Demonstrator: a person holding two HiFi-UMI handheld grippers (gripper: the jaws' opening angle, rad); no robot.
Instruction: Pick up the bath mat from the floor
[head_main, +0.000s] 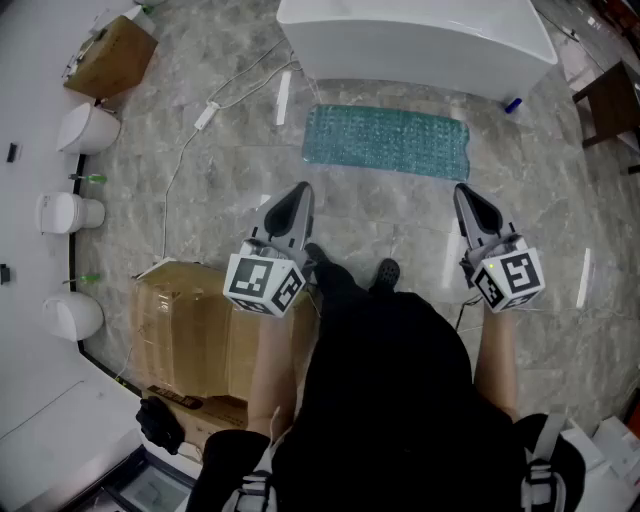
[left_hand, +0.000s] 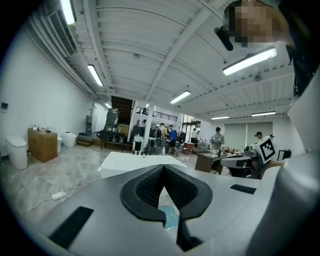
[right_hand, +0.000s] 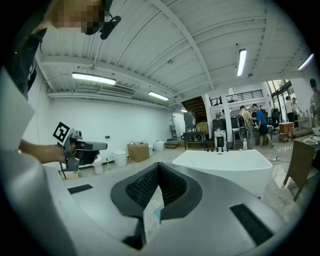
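Note:
A teal, bumpy bath mat (head_main: 388, 142) lies flat on the grey stone floor in front of a white bathtub (head_main: 415, 42). My left gripper (head_main: 300, 191) hangs shut and empty, short of the mat's near left corner. My right gripper (head_main: 463, 192) is also shut and empty, just short of the mat's near right corner. In the left gripper view the jaws (left_hand: 163, 169) meet at their tips, and a sliver of the mat (left_hand: 168, 217) shows below them. The right gripper view shows closed jaws (right_hand: 158, 166) too, pointing at the bathtub (right_hand: 227, 164).
A cardboard box (head_main: 200, 335) stands on the floor at my left, another box (head_main: 110, 55) at the far left. Several white toilets (head_main: 85, 128) line the left wall. A white cable (head_main: 195, 125) runs across the floor. A dark wooden chair (head_main: 607, 105) stands at the right.

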